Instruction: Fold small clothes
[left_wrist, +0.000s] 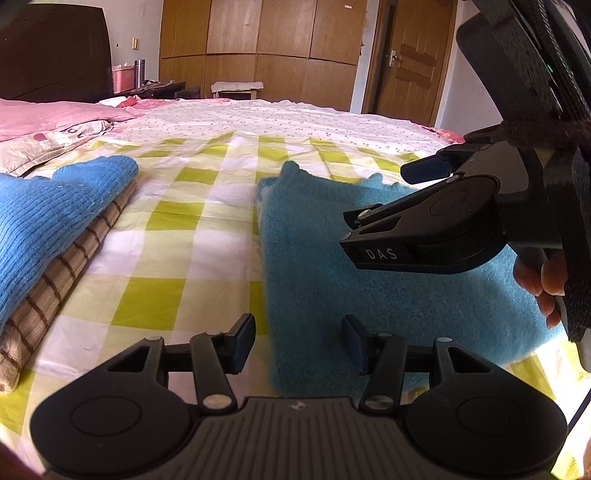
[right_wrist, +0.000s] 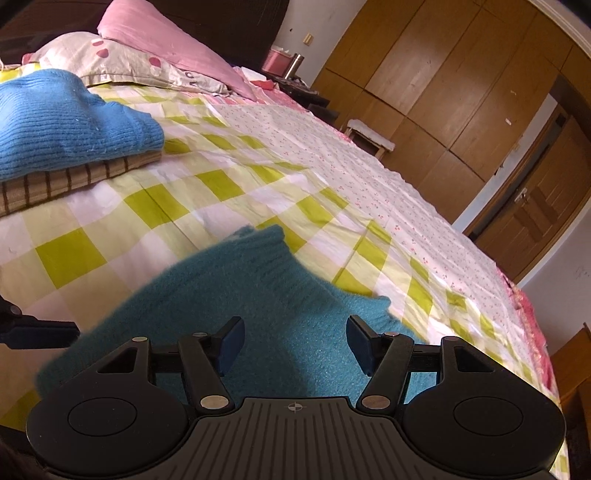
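Note:
A fuzzy teal garment (left_wrist: 314, 240) (right_wrist: 229, 280) lies flat on the yellow-checked bedsheet (left_wrist: 177, 236) (right_wrist: 110, 229). My left gripper (left_wrist: 297, 339) hangs open just over the garment's near left edge, with nothing between its pads. My right gripper (right_wrist: 295, 336) (left_wrist: 380, 206) is also open and empty. It hovers above the garment's right part, tilted on its side, with a person's hand (left_wrist: 543, 280) on its handle. One left finger (right_wrist: 37, 334) shows at the left edge of the right wrist view. To the left, a folded blue knit sweater (left_wrist: 44, 214) (right_wrist: 55, 125) rests on a folded brown striped garment (left_wrist: 55, 288) (right_wrist: 55, 181).
Pink and patterned pillows (left_wrist: 55, 114) (right_wrist: 159, 37) lie at the head of the bed. A floral sheet (left_wrist: 277, 118) covers the far half. Beyond the bed stand a wooden wardrobe (left_wrist: 258, 48), a small stool (left_wrist: 236, 88) and a wooden door (left_wrist: 413, 59).

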